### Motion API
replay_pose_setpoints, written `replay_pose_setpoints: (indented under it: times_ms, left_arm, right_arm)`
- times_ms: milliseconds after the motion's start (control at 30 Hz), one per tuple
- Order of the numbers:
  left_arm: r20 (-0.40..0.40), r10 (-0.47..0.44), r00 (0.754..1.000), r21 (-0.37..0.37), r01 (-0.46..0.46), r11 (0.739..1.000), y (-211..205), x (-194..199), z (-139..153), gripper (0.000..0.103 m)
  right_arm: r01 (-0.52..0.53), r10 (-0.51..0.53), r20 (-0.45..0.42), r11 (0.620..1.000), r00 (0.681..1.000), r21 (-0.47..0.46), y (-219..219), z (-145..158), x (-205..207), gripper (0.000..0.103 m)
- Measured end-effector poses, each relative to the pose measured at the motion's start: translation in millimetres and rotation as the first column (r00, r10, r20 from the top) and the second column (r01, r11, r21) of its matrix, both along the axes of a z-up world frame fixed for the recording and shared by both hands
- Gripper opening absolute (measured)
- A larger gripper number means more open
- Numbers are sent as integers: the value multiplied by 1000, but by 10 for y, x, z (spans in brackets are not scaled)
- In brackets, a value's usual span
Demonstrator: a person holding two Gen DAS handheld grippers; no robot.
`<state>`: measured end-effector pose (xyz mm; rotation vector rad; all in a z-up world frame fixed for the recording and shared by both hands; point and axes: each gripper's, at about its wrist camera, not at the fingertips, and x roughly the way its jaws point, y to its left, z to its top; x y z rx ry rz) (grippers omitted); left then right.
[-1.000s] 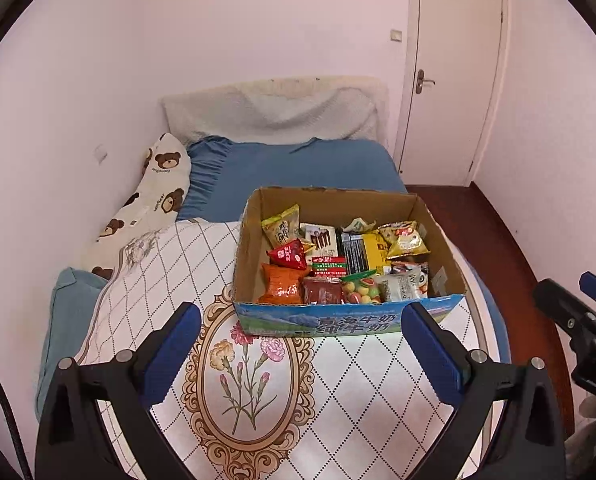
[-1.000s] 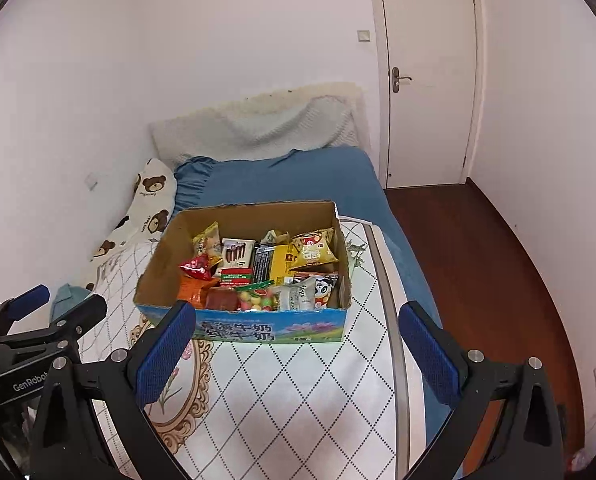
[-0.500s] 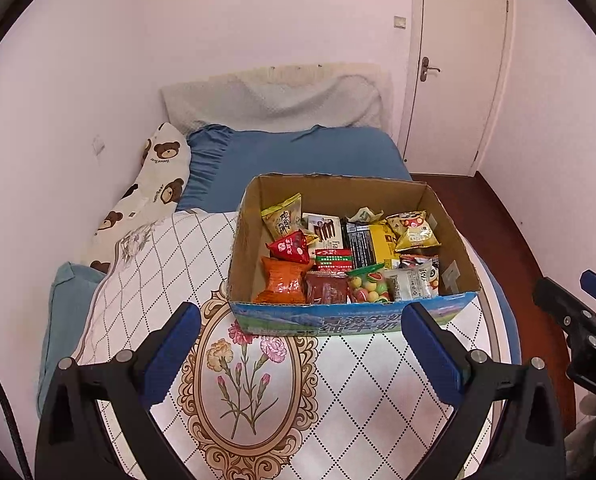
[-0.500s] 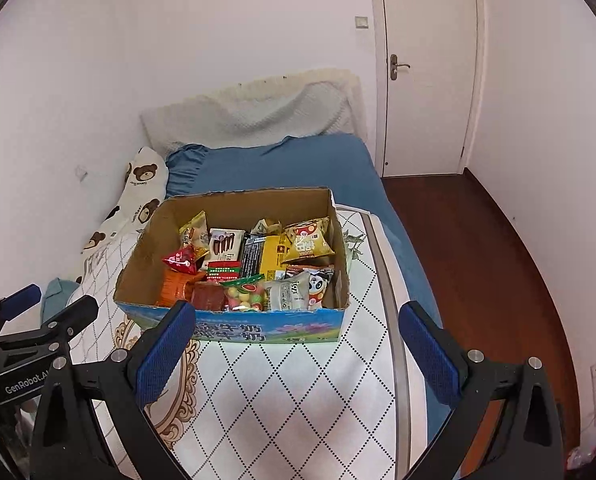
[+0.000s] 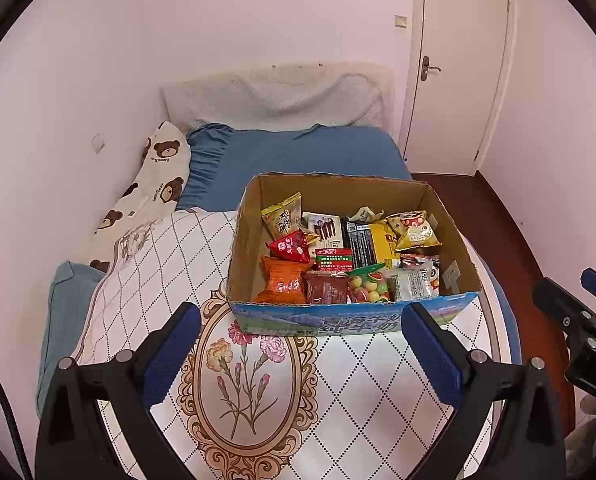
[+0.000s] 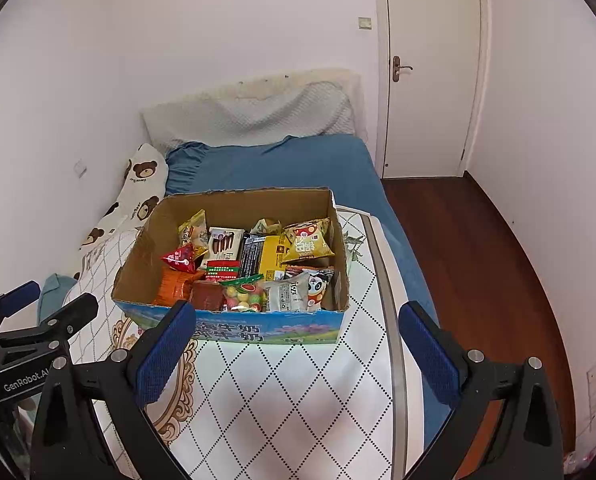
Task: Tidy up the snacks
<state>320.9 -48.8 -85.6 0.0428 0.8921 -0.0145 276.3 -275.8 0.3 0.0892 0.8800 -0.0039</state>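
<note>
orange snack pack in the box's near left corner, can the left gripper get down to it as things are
Probably yes. The left gripper is open and empty, the cardboard box has no lid, and the orange snack pack lies uncovered; only the box's near wall stands between them.

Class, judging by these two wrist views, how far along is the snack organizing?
Nothing looks done: the snack packets, such as the orange packet and candy bag, lie jumbled in the cardboard box on the bed. Nothing is in hand; the left gripper and right gripper are open and empty. All sorting remains.
</note>
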Motion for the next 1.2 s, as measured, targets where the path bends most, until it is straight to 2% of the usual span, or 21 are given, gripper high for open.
replay_pose_setpoints:
  times_ms: [1200]
  left_arm:
    - [19,-35,999,-7,35,999,-58,-59,97,103]
  right_arm:
    - [-33,33,2,999,999,10,-44,8,54,103]
